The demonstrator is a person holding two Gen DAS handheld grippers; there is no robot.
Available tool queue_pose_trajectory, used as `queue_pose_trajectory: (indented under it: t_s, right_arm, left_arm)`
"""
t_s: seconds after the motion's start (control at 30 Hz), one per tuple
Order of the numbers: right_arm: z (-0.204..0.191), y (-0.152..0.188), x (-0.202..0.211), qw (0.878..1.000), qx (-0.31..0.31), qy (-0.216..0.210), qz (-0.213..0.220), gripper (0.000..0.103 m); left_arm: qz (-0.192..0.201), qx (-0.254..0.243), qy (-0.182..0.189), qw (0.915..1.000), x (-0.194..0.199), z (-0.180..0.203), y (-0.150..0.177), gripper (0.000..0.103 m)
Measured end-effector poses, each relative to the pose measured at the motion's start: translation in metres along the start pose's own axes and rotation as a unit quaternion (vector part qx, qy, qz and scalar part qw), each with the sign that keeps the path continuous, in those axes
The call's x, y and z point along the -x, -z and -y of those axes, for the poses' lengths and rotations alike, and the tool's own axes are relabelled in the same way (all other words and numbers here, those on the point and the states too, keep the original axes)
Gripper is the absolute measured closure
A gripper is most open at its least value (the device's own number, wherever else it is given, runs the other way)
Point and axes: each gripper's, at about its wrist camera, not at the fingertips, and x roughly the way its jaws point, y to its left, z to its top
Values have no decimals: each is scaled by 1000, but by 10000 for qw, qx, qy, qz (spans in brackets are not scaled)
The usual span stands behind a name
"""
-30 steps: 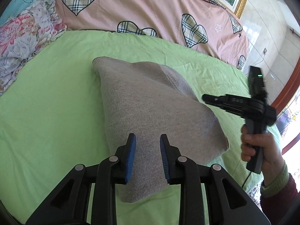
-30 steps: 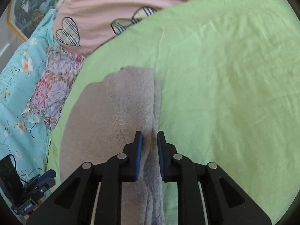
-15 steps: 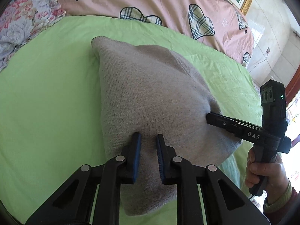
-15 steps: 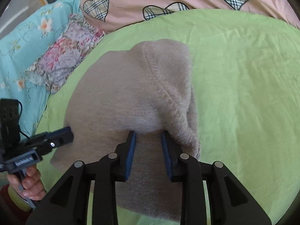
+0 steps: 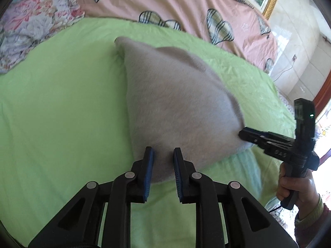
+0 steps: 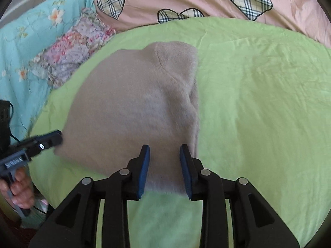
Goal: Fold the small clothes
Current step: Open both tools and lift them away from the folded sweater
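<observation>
A folded grey-beige knitted garment [image 5: 175, 103] [image 6: 134, 107] lies on the green bedsheet [image 5: 62, 113] [image 6: 258, 103]. My left gripper [image 5: 163, 157] is at the garment's near edge. Its jaws are opening, and the cloth lies between the blue pads [image 5: 149, 161] without being pinched. My right gripper [image 6: 164, 155] straddles the near right edge of the garment, its jaws opening too, with cloth in the gap. In the left wrist view the right gripper [image 5: 245, 134] touches the garment's right corner. The left gripper [image 6: 55, 138] shows at the garment's left corner in the right wrist view.
A pink quilt with plaid hearts [image 5: 175, 6] [image 6: 206, 2] lies along the far side of the bed. Floral bedding [image 5: 31, 26] [image 6: 68, 51] is piled at the left. A hand [image 5: 295, 188] holds the right gripper near the bed's right edge.
The right gripper let go of a pinched fold, rolled level, and its jaws spread over the garment's near edge. The garment settled flatter. The left gripper sank toward the near hem.
</observation>
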Motion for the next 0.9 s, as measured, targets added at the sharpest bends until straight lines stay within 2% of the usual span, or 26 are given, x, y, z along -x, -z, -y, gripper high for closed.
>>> queue_pose_trajectory:
  t_s: [0.1,0.17,0.33,0.4,0.47,0.53,0.63,0.77,0.8,0.87,0.9]
  right_arm:
    - [4,3,-4,10000,-26,3,43,72]
    - [3,2,-6,10000,0,72,58,72]
    - [3,5,-2,9999,-120,39,103,71]
    - [4,6,2,9998,-159,15,87,71]
    - [3,9,9,9998,-190,15,52,71]
    - [2,14,15,9997,-253,45,-5,71]
    - [1,23,25,9992,-378,49,-73,67]
    - [-2,38,35,9988,-469,19,-152,60]
    - [-3,40,37,9986,-490,6,-174,59]
    - [-8,48,41,9984,-512,2,-228,57]
    - [-11,52,43,9984,-505,8,-246,55]
  left_arm:
    - [-44,4,-56,10000,-8,-3,0,81]
    - [-78,-140,-234,9996,-12,2,-1,80]
    - [-96,-234,-375,9990,-9,6,1,79]
    - [-123,-226,-418,9988,-4,5,2,76]
    - [-162,-236,-520,9982,1,5,5,69]
    - [-205,-174,-516,9983,5,3,7,69]
    - [-261,-119,-554,9981,14,3,13,69]
    - [-360,-222,-812,9958,23,10,25,68]
    - [-379,-247,-836,9955,24,10,27,66]
    - [-407,-250,-935,9945,29,13,33,51]
    - [-389,-261,-966,9942,32,14,37,49]
